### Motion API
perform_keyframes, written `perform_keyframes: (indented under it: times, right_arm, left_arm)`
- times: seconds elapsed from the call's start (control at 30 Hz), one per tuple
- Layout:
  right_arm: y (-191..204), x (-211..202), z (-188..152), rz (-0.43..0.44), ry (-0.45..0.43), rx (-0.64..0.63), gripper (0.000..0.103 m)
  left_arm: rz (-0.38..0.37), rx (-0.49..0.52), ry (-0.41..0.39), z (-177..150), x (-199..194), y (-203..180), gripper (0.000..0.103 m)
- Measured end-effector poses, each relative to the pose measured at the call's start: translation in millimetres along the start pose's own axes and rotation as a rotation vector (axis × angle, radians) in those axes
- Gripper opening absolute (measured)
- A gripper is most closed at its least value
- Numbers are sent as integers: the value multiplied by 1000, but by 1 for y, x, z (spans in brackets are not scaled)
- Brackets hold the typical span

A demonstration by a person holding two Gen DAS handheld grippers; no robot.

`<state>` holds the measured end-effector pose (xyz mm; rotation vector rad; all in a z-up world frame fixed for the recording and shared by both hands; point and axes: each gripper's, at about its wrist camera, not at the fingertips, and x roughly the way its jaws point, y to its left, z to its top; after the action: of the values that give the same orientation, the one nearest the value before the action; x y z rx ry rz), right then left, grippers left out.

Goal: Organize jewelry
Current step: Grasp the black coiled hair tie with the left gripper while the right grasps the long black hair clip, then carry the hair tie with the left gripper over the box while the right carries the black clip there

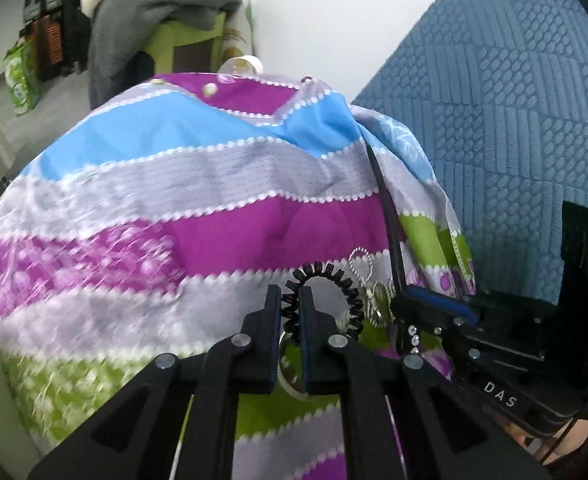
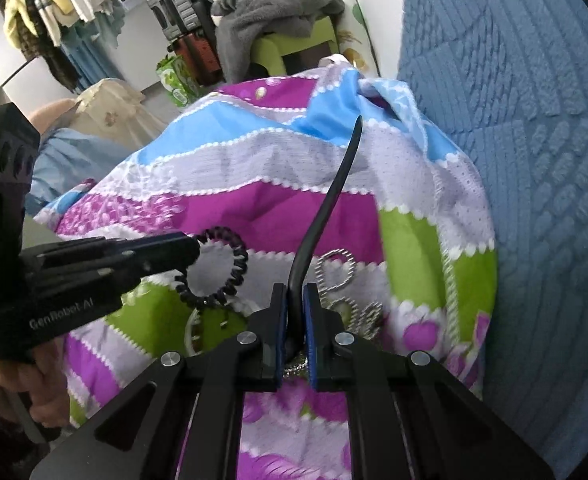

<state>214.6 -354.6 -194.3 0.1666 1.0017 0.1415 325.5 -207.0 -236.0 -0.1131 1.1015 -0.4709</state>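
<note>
My left gripper point(image 1: 290, 300) is shut on a black coiled hair tie point(image 1: 333, 292), held over a striped purple, blue, grey and green cloth point(image 1: 174, 200). The tie also shows in the right wrist view point(image 2: 230, 268), pinched by the left gripper point(image 2: 192, 250). My right gripper point(image 2: 294, 300) is shut on a thin curved black headband point(image 2: 325, 208), which rises away from the jaws; it shows in the left wrist view point(image 1: 385, 216) too. A silver beaded chain of rings point(image 2: 341, 280) lies on the cloth just right of the headband. A white ring point(image 2: 192, 332) lies under the tie.
A blue textured bedspread point(image 2: 533, 160) lies to the right of the cloth. A grey garment on a green stool point(image 2: 270, 12), suitcases and hanging clothes point(image 2: 66, 8) stand at the back. A white wall point(image 1: 313, 20) is behind the cloth.
</note>
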Motion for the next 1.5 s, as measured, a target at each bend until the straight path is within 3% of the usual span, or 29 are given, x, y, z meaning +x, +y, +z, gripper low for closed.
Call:
perform_keyframes:
  times: [0.3,0.6,0.83,1.03,1.23,1.5]
  right_arm:
    - [40,-22,-30,-8,0,-14,6]
    - [68,-64,-51,13,-29,55,6]
    - [93,-114,-29,14,-122,18,6]
    - [140,-147,-5,30,-182,-64,6]
    - [191,-167,18,74,-227,-121,6]
    - [260,-164,40,129,-237,-199,6]
  left_arm:
    - [20,-72,-32,-52,-57,16,6]
    - [20,-81,-121,-61,-132,21,6]
    - [39,-81,-226,-56,-210,20,6]
    - [61,-97,-299,-53,-269,31,6]
    - [108,-112,-346,-53,-327,61,6]
    - [160,-175,-391,-62,-374,117,6]
